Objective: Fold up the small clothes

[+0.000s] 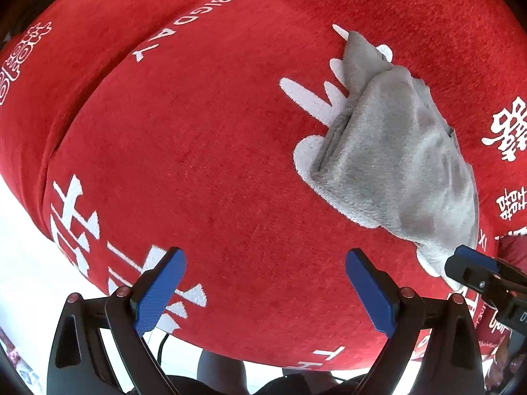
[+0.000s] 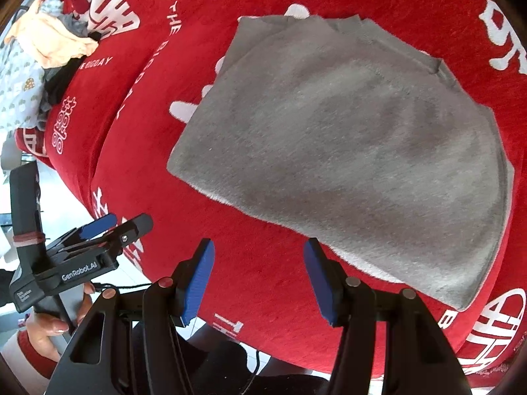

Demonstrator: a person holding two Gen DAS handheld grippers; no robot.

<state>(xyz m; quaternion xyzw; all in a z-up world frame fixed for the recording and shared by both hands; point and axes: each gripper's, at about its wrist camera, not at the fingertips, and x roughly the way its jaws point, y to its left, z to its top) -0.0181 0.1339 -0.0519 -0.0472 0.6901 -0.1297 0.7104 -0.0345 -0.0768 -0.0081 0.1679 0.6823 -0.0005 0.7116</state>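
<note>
A small grey garment (image 2: 355,164) lies folded flat on the red cloth (image 2: 263,263); it also shows in the left wrist view (image 1: 395,158) at the right. My right gripper (image 2: 258,279) is open and empty, just in front of the garment's near edge. My left gripper (image 1: 265,293) is open and empty over bare red cloth, left of the garment. In the right wrist view the left gripper (image 2: 115,227) shows at the left, held by a hand. In the left wrist view the right gripper (image 1: 474,266) shows at the garment's near corner.
The red cloth (image 1: 197,148) carries white print and covers a raised surface. A pile of other small clothes (image 2: 49,56) lies at the far left. White floor (image 1: 19,247) shows beyond the cloth's left edge.
</note>
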